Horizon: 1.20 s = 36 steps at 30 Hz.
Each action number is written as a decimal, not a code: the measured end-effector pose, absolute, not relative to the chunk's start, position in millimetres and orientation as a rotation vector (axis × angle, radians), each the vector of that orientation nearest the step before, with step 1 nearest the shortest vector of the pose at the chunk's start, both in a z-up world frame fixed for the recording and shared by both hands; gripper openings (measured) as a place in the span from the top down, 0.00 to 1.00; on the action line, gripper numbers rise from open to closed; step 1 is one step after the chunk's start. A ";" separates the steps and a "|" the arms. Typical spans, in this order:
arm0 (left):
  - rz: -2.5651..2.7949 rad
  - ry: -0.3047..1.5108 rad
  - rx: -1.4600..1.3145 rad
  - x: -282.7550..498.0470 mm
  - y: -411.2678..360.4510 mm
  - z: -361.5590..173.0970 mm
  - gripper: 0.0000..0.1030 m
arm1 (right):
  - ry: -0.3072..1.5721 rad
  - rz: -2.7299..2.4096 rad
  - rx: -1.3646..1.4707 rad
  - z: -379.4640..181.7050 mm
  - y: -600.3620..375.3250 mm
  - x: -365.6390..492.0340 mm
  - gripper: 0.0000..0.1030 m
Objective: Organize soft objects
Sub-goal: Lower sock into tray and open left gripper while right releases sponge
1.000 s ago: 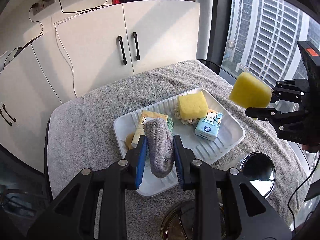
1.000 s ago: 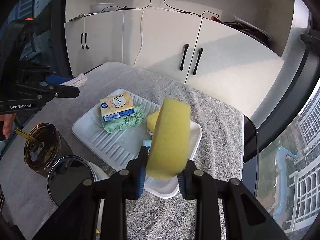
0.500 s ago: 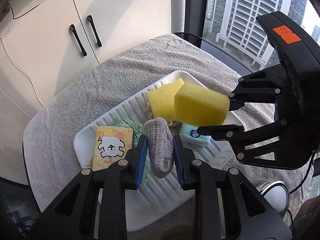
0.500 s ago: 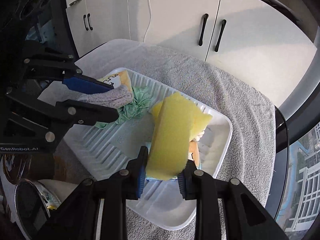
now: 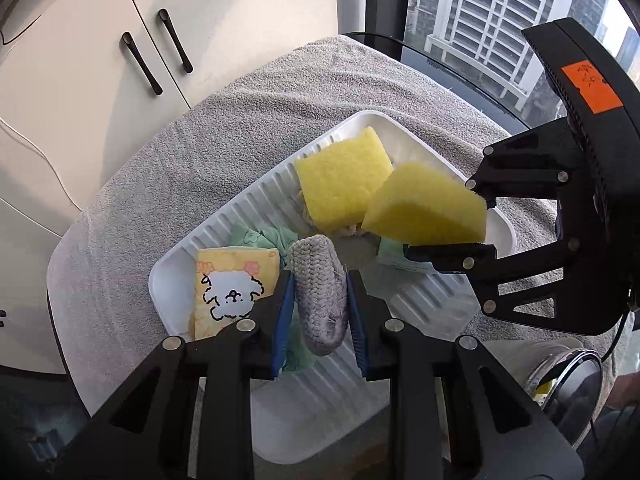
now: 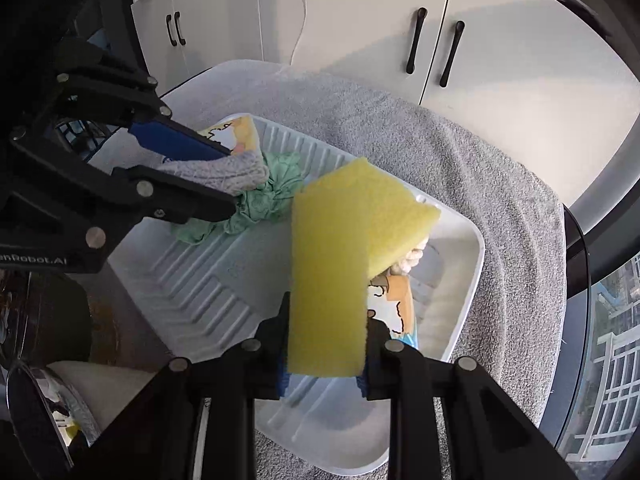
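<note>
Left tool [image 5: 320, 316] clamped narrow on my grey knitted piece [image 5: 319, 290], hanging low over near end of white tray [image 5: 420, 312]; right tool [image 6: 325, 344] pinching yellow sponge [image 6: 330, 280] upright above tray middle, neither released yet. Already in tray: second yellow sponge [image 5: 344, 188], green cloth [image 6: 264, 200], puppy tissue pack [image 5: 230, 284]. Tray sits on towel-covered surface [image 5: 240, 120]. My read: near finish, two drops left

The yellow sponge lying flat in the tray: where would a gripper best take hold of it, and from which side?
Probably from above, pinching two opposite side edges of the flat yellow sponge. It lies flat on other items at the far end of the white tray, so its broad top faces up, and the tray wall close behind blocks a low sideways approach.
</note>
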State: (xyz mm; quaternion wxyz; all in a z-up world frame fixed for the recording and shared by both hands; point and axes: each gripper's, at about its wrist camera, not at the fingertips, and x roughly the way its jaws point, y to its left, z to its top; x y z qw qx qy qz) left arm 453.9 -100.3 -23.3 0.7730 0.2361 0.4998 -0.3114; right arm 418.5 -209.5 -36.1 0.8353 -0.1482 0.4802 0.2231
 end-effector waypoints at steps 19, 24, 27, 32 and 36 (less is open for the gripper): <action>-0.655 1.138 0.677 463.7 -122.3 -49.4 0.74 | 1.028 0.447 -0.313 -42.4 -208.5 421.3 0.54; -0.642 1.113 0.695 462.8 -124.1 -48.6 0.50 | 1.026 0.449 -0.313 -40.6 -209.6 419.8 0.48; -0.636 1.097 0.696 461.1 -124.5 -45.8 0.40 | 1.018 0.450 -0.307 -37.9 -211.8 418.1 0.45; -0.618 1.079 0.655 462.6 -117.0 -35.2 0.40 | 1.008 0.452 -0.302 -32.3 -216.0 411.9 0.42; -0.608 1.050 0.628 458.9 -108.1 -20.2 0.37 | 0.993 0.448 -0.285 -25.6 -223.1 402.3 0.40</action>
